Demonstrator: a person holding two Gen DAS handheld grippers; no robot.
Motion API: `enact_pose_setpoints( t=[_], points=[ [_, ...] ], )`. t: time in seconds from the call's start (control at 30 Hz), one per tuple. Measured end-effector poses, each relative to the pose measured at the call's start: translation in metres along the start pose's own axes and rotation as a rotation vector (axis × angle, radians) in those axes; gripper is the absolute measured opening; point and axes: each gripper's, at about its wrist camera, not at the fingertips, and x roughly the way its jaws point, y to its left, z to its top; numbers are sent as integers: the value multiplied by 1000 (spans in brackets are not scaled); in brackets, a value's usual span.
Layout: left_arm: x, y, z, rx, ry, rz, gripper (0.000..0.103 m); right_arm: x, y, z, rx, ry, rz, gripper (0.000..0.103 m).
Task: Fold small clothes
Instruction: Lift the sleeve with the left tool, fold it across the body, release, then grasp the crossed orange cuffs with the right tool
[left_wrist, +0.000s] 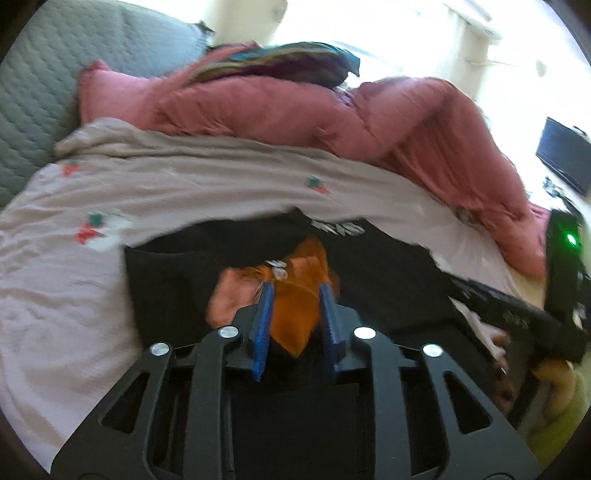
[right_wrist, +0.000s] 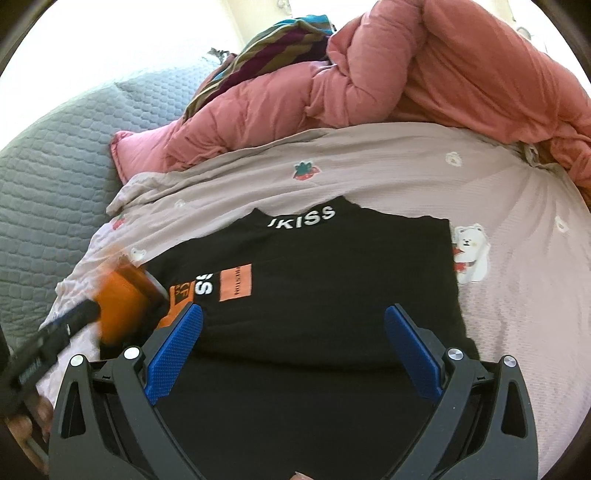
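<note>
A black T-shirt (right_wrist: 314, 295) with white "KISS" lettering and orange patches lies flat on the bed, also seen in the left wrist view (left_wrist: 388, 288). Its orange sleeve (left_wrist: 295, 314) is bunched over the black cloth on the left side (right_wrist: 122, 306). My left gripper (left_wrist: 295, 291) hovers over that sleeve; the orange cloth sits between its parted blue pads (left_wrist: 264, 306), which stand loose around it. My right gripper (right_wrist: 293, 314) stands wide open above the shirt's lower middle, with nothing between its fingers. The picture around the left gripper is blurred.
A pale pink bedsheet (right_wrist: 517, 258) with bear and strawberry prints lies under the shirt. Behind it are a rumpled pink duvet (right_wrist: 406, 74), a striped cloth (right_wrist: 266, 48) and a grey quilted cushion (right_wrist: 44, 166). A hand (left_wrist: 498, 343) holds the right gripper.
</note>
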Motion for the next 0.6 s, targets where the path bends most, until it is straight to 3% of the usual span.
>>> enact_pose_setpoints(
  t=[0.03, 0.07, 0.3, 0.6],
  points=[
    [0, -4, -2, 10, 3, -9, 34, 0, -2, 0, 6, 2, -4, 98],
    [-1, -5, -4, 18, 0, -6, 36, 0, -3, 0, 8, 4, -4, 98],
    [-9, 24, -5, -51, 8, 86, 42, 5, 7, -6, -12, 48, 36, 98],
    [-13, 80, -15, -138, 30, 231, 52, 27, 48, -19, -91, 147, 139, 98]
  ],
)
